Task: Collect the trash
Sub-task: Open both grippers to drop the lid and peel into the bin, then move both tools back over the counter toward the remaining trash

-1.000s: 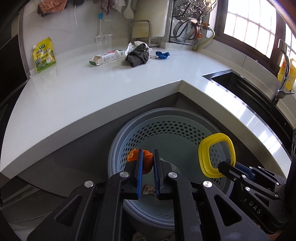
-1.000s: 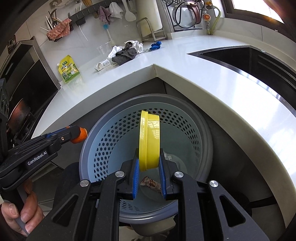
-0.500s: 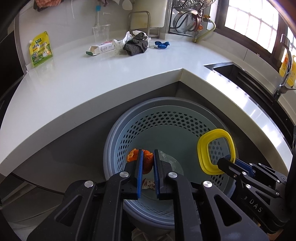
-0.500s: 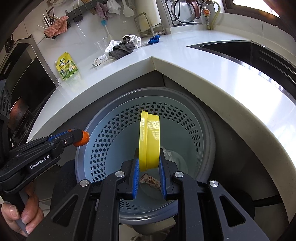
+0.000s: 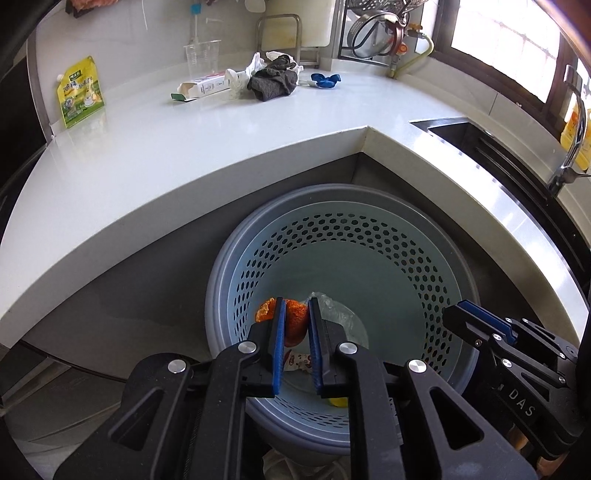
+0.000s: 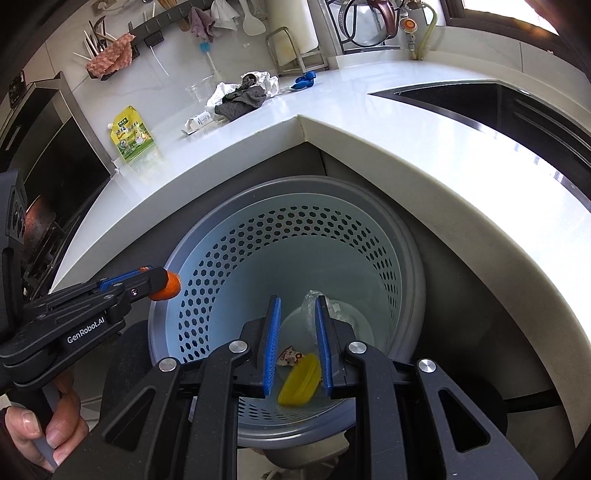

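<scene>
Orange peel [image 5: 295, 325] between opening left hand-held gripper [image 5: 295, 314] jaws, over bin [image 5: 436, 236]

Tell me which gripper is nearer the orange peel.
Left. The left gripper has the orange peel between its opening fingers; the right gripper hangs empty beside it over the bin.

this is a home kitchen. a white l-shaped countertop [image 5: 207, 147] wraps an inner corner, with a steel sink [image 5: 491, 147] and its tap [image 5: 570, 147] set in along the right edge under a window [image 5: 506, 40]. at the far edge stand a clear measuring cup [image 5: 201, 55], a yellow refill pouch [image 5: 79, 98] leaning on the wall, a dark rag [image 5: 275, 83] and a small carton [image 5: 203, 88]. a wall rail [image 6: 147, 33] holds utensils and cloths, and a kettle [image 6: 369, 22] sits on a wire rack. a perforated bin [image 5: 369, 258] stands below the corner.
</scene>
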Demonstrator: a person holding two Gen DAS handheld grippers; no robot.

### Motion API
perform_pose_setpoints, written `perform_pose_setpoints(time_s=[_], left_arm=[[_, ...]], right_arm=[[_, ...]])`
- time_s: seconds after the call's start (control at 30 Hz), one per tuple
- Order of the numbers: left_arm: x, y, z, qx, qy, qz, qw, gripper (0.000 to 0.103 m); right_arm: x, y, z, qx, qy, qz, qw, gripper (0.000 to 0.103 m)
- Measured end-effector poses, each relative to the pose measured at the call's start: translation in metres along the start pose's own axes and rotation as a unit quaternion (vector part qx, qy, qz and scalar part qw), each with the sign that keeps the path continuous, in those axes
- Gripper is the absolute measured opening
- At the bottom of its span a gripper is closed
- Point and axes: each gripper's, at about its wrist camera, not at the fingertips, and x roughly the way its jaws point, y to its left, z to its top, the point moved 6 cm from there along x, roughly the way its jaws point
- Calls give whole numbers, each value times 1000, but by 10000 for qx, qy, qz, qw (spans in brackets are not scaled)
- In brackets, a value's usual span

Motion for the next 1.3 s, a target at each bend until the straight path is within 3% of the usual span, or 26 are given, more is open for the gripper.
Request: perform_pose_setpoints(time_s=[0.13, 0.23, 0.47, 0.67, 1.0, 1.3], left_arm=[[-2, 4, 0, -22, -9, 15, 10000, 15], [-3, 7, -1, -48, -21, 54, 10000, 24], [-6, 12, -1, -119, -93, 134, 9998, 50], [-7, 14, -1, -128, -96, 145, 9998, 51], [-23, 31, 5, -347, -375, 387, 9979, 73], [-39, 48, 9, -487, -638, 445, 9958, 79]], right_arm=[[-4, -3, 1, 27, -65, -44, 10000, 32], [-7, -4, 3, 51, -137, -71, 9999, 38], [-9, -7, 4, 103, -158, -91, 9998, 43], [-10, -6, 5, 94, -172, -97, 9998, 45], [-18, -1, 10, 40, -266, -142, 9995, 50], [-19, 9, 11, -34, -315, -178, 9993, 55]])
